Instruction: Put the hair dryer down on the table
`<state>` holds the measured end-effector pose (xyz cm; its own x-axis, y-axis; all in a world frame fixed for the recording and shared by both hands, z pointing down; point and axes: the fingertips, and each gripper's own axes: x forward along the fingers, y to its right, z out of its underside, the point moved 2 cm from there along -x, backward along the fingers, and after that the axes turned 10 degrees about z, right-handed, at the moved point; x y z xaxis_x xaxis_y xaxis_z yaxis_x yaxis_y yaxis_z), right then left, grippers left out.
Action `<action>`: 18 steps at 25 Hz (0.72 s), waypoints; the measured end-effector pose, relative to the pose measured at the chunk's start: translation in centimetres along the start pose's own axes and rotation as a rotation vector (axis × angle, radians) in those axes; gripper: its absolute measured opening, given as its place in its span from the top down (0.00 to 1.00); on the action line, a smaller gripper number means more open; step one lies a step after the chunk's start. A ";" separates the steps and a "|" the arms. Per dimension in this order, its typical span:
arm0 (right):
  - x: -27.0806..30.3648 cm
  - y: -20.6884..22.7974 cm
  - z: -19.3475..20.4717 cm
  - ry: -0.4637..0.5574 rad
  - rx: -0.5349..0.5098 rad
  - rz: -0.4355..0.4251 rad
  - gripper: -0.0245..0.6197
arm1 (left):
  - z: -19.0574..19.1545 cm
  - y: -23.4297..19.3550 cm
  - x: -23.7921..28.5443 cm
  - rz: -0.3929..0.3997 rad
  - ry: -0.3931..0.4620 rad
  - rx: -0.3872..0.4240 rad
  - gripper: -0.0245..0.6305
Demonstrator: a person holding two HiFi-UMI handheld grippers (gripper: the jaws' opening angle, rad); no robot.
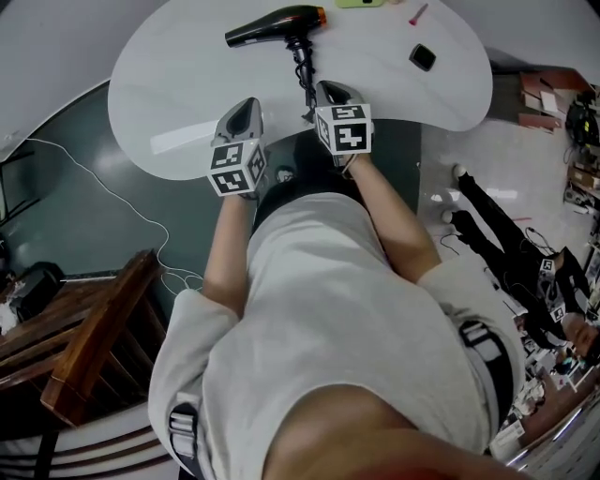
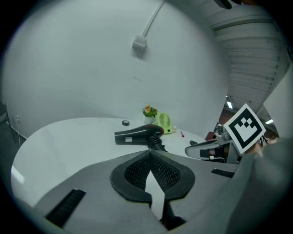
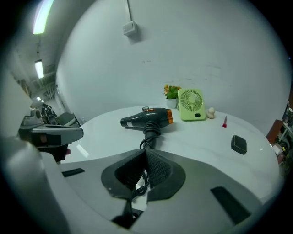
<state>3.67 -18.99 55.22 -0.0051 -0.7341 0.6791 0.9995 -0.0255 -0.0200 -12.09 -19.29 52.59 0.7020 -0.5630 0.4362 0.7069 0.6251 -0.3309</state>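
Note:
The black hair dryer (image 1: 277, 23) with an orange rear ring lies on its side on the white table (image 1: 187, 84), well beyond both grippers. It also shows in the left gripper view (image 2: 137, 135) and the right gripper view (image 3: 149, 118). Its black cord (image 1: 304, 75) runs back toward me and shows through the slit under the right pads (image 3: 158, 169). My right gripper (image 1: 323, 89) (image 3: 145, 153) hovers near the table's near edge, shut, beside the cord's end. My left gripper (image 1: 246, 108) (image 2: 150, 155) hangs to its left, shut and empty.
At the table's far side stand a green mini fan (image 3: 191, 104), a small potted plant (image 3: 171, 91), a red pen (image 3: 225, 121) and a black pad (image 1: 422, 56). A wooden chair (image 1: 84, 347) is at my left. A person in black (image 1: 506, 244) is on the floor at right.

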 end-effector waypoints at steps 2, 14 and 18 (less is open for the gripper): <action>-1.4 -0.4 0.5 0.027 -0.005 -0.023 0.96 | 0.1 0.6 -0.7 0.006 0.009 -0.001 0.94; -7.3 0.5 -0.3 0.170 -0.017 -0.032 0.96 | -0.8 4.3 -2.7 0.034 0.035 0.017 0.94; -8.4 2.0 -0.7 0.190 -0.012 -0.047 0.96 | -1.5 5.8 -2.4 0.025 0.038 0.008 0.94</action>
<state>5.73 -13.40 48.97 -0.0590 -0.8469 0.5285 0.9975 -0.0702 -0.0012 -9.53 -15.09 48.38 0.7221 -0.5673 0.3958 0.6887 0.6433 -0.3345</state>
